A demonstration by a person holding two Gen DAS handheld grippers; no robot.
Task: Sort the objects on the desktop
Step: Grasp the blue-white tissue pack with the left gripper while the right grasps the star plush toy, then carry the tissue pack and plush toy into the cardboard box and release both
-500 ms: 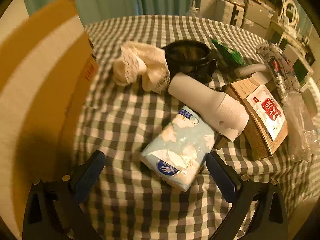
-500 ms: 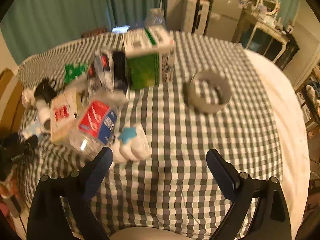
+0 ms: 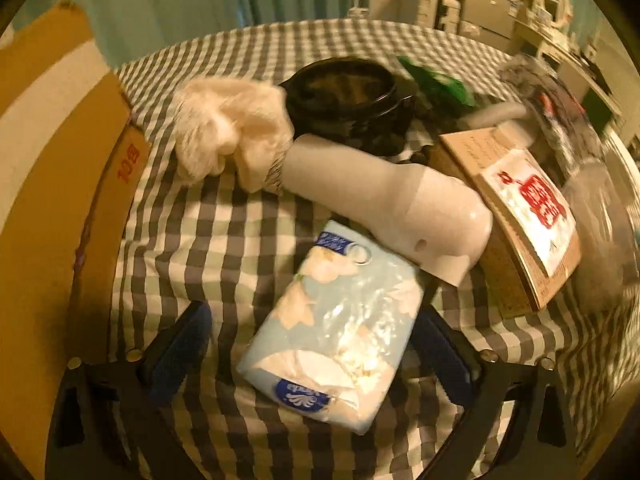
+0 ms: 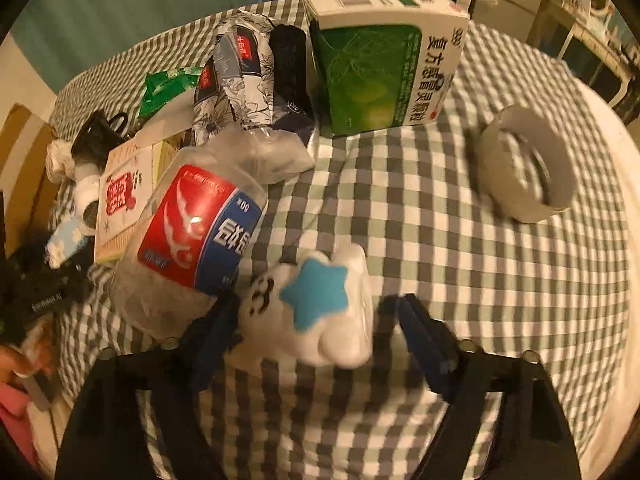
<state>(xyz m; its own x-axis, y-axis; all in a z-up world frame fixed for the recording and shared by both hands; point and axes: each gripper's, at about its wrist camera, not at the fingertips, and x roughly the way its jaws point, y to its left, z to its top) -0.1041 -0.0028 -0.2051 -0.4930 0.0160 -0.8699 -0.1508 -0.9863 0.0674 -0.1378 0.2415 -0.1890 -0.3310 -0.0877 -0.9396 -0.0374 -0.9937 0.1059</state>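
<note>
- The left gripper is spread wide with its jaws on either side of the tissue pack; the pack lies flat on the checked tablecloth between the blue pads; whether the pads touch it cannot be told.
- Just beyond the pack lies a white hair dryer, its wide end resting over the pack's far corner; a crumpled white cloth touches its narrow end; a black bowl sits behind both.
- To the right of the dryer a brown box with a red print leans on the table; a cardboard box stands at the left edge.
- The right gripper is released, jaws apart around a white plush toy with a blue star; the left pad looks pressed close to it, the right one near.
- A clear plastic jar with a red and blue label lies on its side just left of the toy; a green medicine box stands further back; a tape roll sits well apart on the right.
</note>
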